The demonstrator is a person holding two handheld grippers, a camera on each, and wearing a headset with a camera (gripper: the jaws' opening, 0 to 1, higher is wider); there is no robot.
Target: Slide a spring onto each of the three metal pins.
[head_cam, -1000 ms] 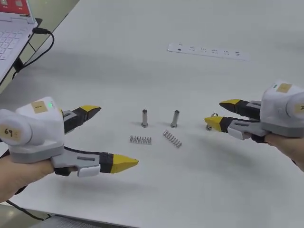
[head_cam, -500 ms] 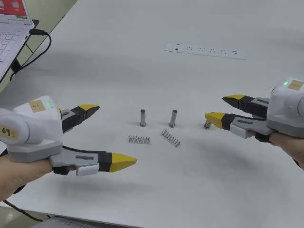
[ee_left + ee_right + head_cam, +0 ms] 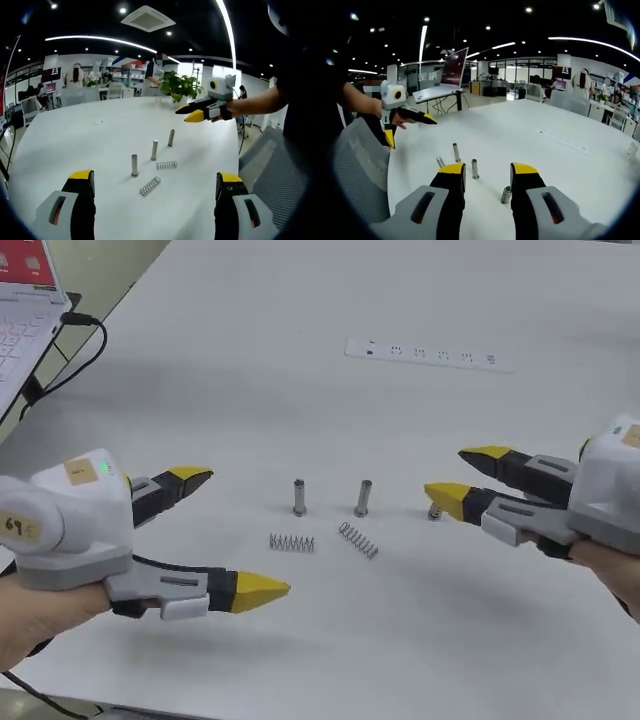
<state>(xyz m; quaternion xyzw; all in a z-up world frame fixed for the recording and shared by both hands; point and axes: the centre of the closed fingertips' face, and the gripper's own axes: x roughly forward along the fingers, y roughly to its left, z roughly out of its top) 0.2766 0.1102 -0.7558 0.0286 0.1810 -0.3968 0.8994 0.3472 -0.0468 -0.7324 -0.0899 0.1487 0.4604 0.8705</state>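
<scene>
Two springs (image 3: 291,542) lie at six o'clock of the bare pins (image 3: 363,497). My left claw (image 3: 249,530) and right claw (image 3: 445,472) gape empty; a crooked pinch could flick one away.

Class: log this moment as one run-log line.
left gripper open, empty | right gripper open, empty | sprung pin | two bare pins | two loose springs

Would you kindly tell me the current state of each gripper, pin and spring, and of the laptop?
left gripper: open, empty.
right gripper: open, empty.
left pin: upright, bare.
middle pin: upright, bare.
right pin: upright, spring already on it.
left spring: loose, lying flat.
slanted spring: loose, lying flat.
laptop: open, cable plugged in.
</scene>
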